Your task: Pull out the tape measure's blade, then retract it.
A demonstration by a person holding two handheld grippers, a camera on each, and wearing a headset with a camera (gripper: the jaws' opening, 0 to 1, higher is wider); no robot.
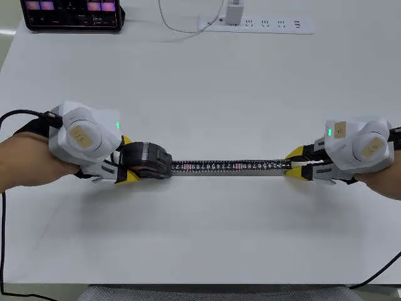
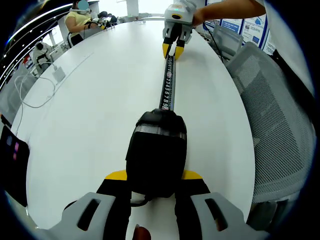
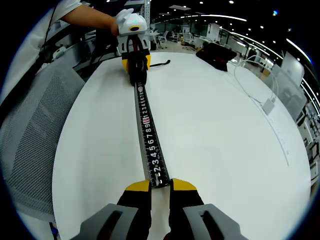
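Note:
A black tape measure case (image 1: 146,160) lies on the white table (image 1: 207,94), held between the yellow-tipped jaws of my left gripper (image 1: 127,164), which is shut on it. In the left gripper view the case (image 2: 157,150) sits right in front of the left gripper (image 2: 152,176). The dark blade (image 1: 229,167) runs out flat across the table to my right gripper (image 1: 296,163), which is shut on the blade's end. In the right gripper view the blade (image 3: 148,140) stretches from the right gripper (image 3: 160,186) to the far case (image 3: 137,64).
A dark tablet (image 1: 72,14) stands at the table's far left. A white power strip (image 1: 257,24) with a plugged charger and cable lies at the far edge. A mesh chair back (image 2: 280,130) stands beside the table. The table's near edge (image 1: 200,285) is close below.

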